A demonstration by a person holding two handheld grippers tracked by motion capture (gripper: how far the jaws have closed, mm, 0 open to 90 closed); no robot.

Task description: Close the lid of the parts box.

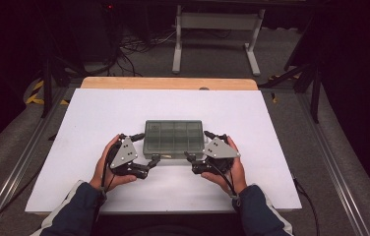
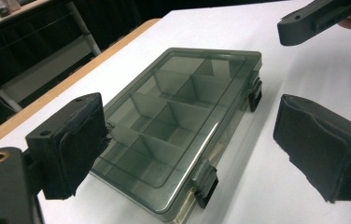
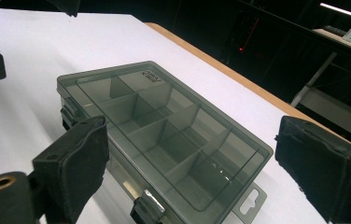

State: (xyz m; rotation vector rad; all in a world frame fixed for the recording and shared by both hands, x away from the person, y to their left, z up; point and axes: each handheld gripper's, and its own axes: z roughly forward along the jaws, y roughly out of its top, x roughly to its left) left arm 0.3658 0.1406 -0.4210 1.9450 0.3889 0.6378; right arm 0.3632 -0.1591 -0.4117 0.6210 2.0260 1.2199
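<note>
While the smoky grey translucent plastic organiser box (image 1: pixel 174 137) lies flat with its lid down near the middle of the white worktop (image 1: pixel 99 128), both tools sit at its near edge. The left gripper (image 1: pixel 152 162) is at the box's near left corner and the right gripper (image 1: pixel 189 160) at its near right corner, each with its fingers released and spread wide, nothing pressed between them.

From the high view the fingertips are small and dark, so whether they touch the box's front wall cannot be told. From the left gripper view, the left fingers (image 2: pixel 68 144) stand either side of the box's near end, one overlapping the lid's corner and hiding it, the other over bare worktop. Two dark latches (image 2: pixel 205 182) show on the box's front edge, the nearer one partly cut off at the bottom of that view.

From the right gripper view, the right fingers (image 3: pixel 78 163) likewise straddle a corner, covering part of the front wall. Inner dividers show through the lid, but the compartments' contents are hard to make out through the tinted plastic. Embossed lettering on the lid is too small to read.
</note>
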